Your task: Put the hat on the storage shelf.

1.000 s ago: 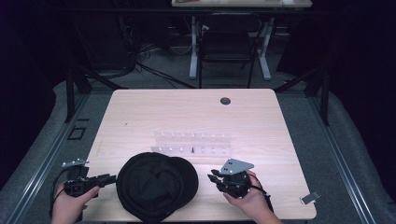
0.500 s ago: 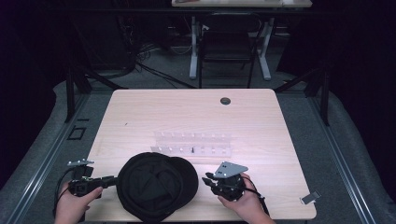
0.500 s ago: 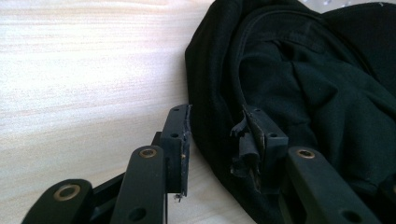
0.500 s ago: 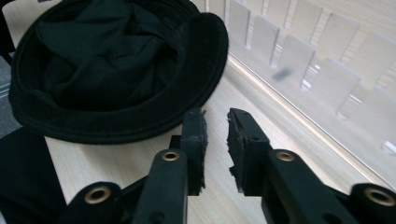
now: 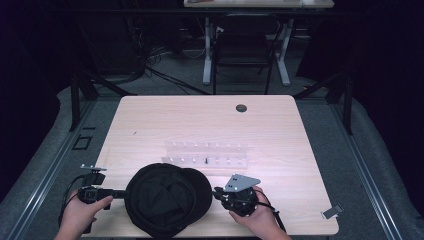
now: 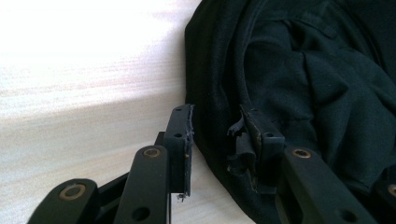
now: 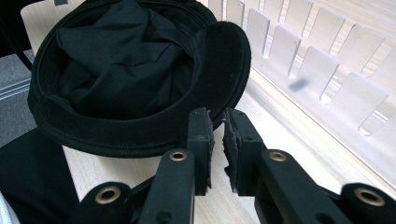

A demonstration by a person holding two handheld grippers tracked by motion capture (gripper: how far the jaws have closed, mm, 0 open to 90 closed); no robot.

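Observation:
A black cap (image 5: 167, 200) lies upside down near the table's front edge, its hollow facing up. My left gripper (image 5: 121, 193) is at the cap's left side. In the left gripper view it (image 6: 215, 116) stands open, one jaw outside on the wood and the other over the cap's (image 6: 317, 70) rim fabric. My right gripper (image 5: 218, 192) is at the cap's right side. In the right gripper view it (image 7: 218, 114) is shut to a thin slit, its tips right at the edge of the stiff brim (image 7: 226, 60). I cannot tell whether the brim is pinched.
A clear plastic rack (image 5: 207, 152) with several upright dividers lies just behind the cap, with a small dark speck (image 5: 206, 160) in it. The same rack (image 7: 317, 65) is close on the right gripper's right. A cable hole (image 5: 241, 108) sits at the table's back.
Both hands have edged inward toward the cap: the left gripper to the right, the right gripper to the left. The cap has not moved.

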